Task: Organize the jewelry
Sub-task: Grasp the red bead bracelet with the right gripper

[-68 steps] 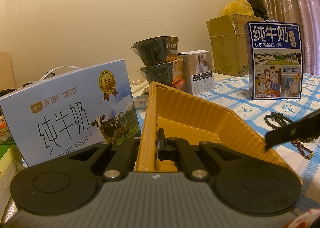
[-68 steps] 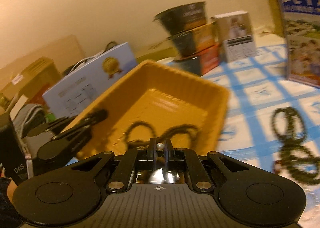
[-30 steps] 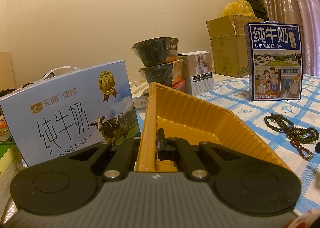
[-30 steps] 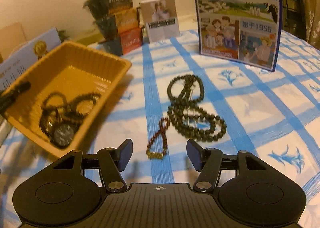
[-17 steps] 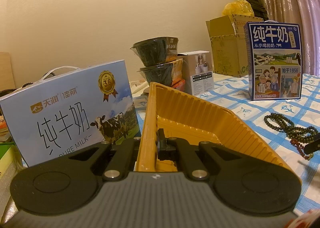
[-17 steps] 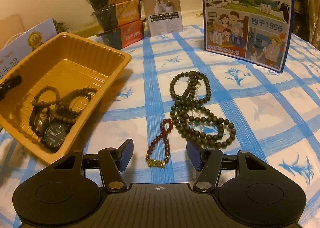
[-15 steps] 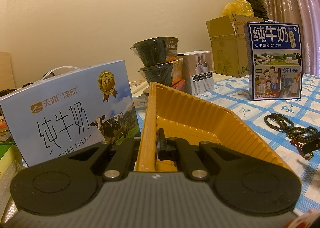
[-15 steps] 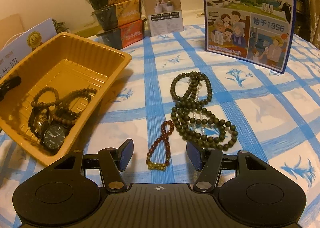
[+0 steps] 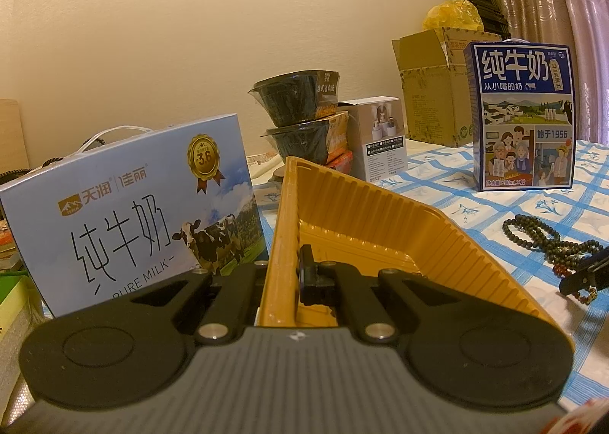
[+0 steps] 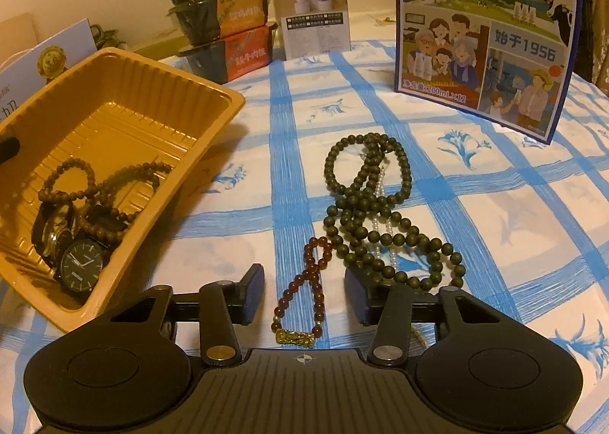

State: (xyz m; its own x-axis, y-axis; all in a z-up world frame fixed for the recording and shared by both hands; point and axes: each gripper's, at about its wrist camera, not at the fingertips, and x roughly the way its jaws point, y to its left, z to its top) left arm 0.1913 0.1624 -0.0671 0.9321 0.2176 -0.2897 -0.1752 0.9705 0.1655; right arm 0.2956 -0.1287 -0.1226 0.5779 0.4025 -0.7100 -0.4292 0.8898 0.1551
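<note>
About half done: watch and brown beads in tray pinched by left tool; right tool gapes empty over red bracelet, green beads left on worktop.

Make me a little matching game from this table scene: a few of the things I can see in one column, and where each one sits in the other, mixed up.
Things:
1. black-dialled wristwatch
2. dark red bead bracelet with a gold charm
3. long dark green bead necklace
4. left tool

Places:
A. between the open fingers of the right tool
B. clamped on the wall of the yellow plastic tray
C. lying inside the tray
D. loose on the blue-checked tablecloth, just beyond the bracelet

Pairs: 1-C, 2-A, 3-D, 4-B
</note>
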